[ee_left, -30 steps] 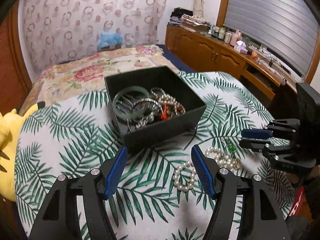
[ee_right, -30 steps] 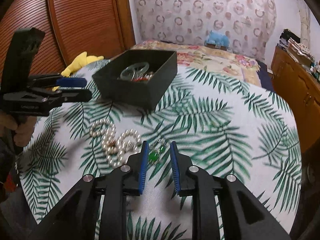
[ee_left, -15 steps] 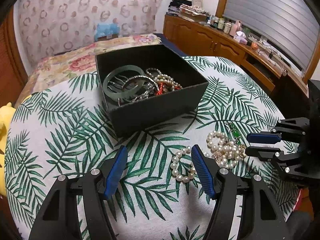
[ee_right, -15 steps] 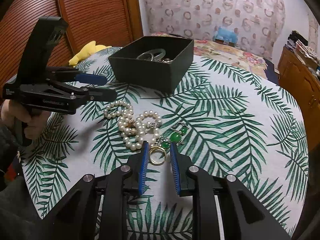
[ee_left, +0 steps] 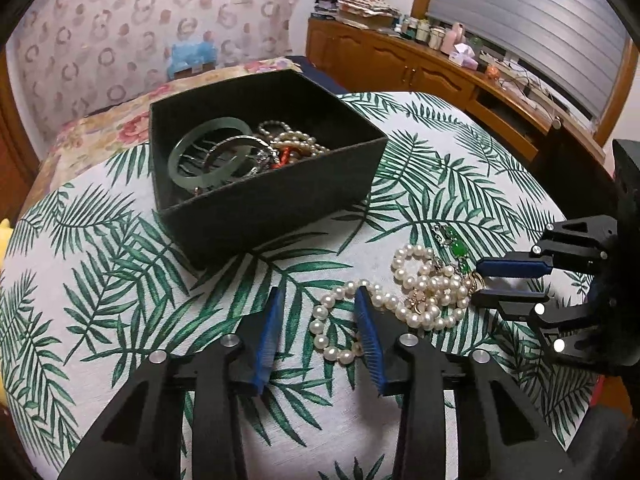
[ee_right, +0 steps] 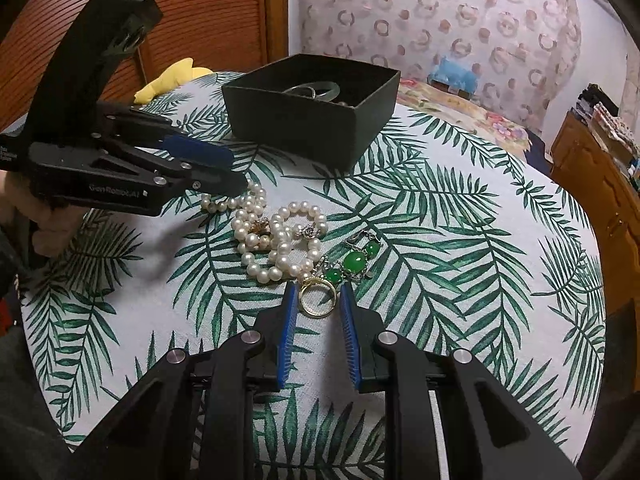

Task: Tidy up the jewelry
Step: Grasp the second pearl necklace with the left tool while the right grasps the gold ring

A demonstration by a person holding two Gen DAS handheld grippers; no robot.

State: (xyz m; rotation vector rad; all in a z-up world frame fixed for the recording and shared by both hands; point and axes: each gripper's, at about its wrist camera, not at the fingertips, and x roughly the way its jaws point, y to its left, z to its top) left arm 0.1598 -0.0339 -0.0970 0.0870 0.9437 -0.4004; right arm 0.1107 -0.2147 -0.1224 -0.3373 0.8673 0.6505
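Task partly done. The black box (ee_left: 264, 204), upper centre of the left view, already holds bangles and beads. Left on the bench (ee_right: 460, 320): pearl strands (ee_right: 276, 240), a green pendant piece (ee_right: 354, 262) and a gold ring (ee_right: 317, 296), mid-frame in the right view.

Your right gripper (ee_right: 318, 300) has fingers apart, flanking the ring, not clamped. Your left gripper (ee_left: 318, 320) is spread wide over the pearls' end.

The grippers sit near each other; the bench rim, lower right, is well clear.

Black open box (ee_left: 276, 200) on the counter holds a green bangle (ee_left: 208, 154), metal bracelets and beads. Near it, loose on the cloth: tangled pearl strands (ee_right: 276, 236), a green-stone bracelet (ee_right: 354, 260) and a gold ring (ee_right: 318, 300), lying flat.
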